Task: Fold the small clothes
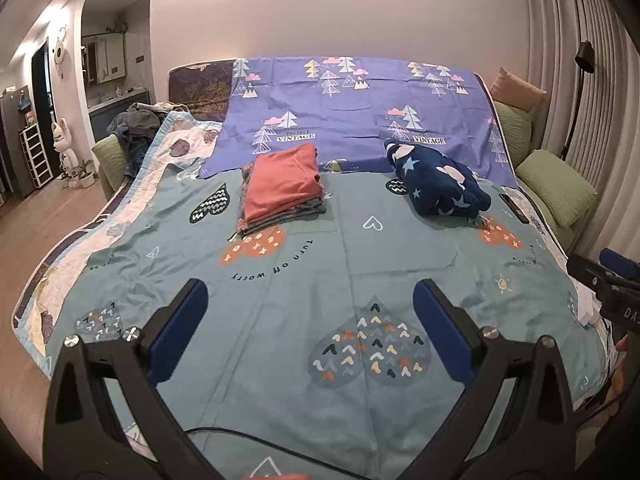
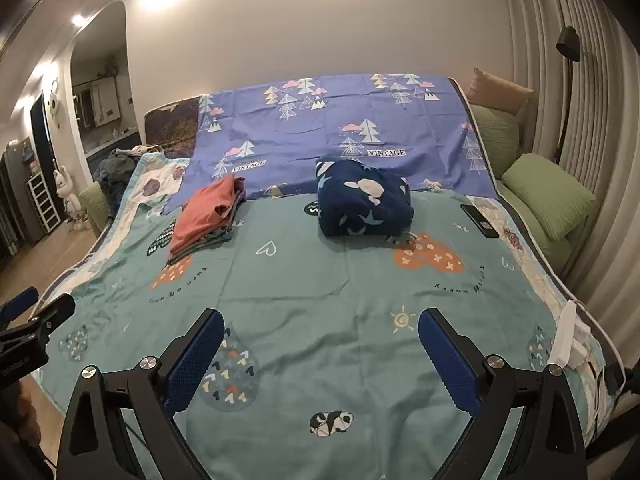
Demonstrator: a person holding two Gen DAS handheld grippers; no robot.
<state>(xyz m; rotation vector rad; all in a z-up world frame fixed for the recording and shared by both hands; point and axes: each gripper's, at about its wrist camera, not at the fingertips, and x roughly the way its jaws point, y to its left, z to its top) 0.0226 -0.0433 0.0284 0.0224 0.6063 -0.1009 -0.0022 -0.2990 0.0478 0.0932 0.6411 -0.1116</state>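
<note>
Only edges of the lower clothes in the folded stack [image 1: 280,196] show (orange piece covers them).

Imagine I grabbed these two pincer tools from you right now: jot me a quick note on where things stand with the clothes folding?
Left gripper: open, nothing between the fingers, above bare sheet.
Right gripper: open, also empty.
Folded stack, orange piece on top, sits at the left on the teal sheet.
Navy star-print bundle sits to its right, bunched rather than flat; probably next to fold.
A heap of clothes lies off the bed's far left corner; whether it belongs to the job is unclear.
A phone lies near the right edge.
</note>
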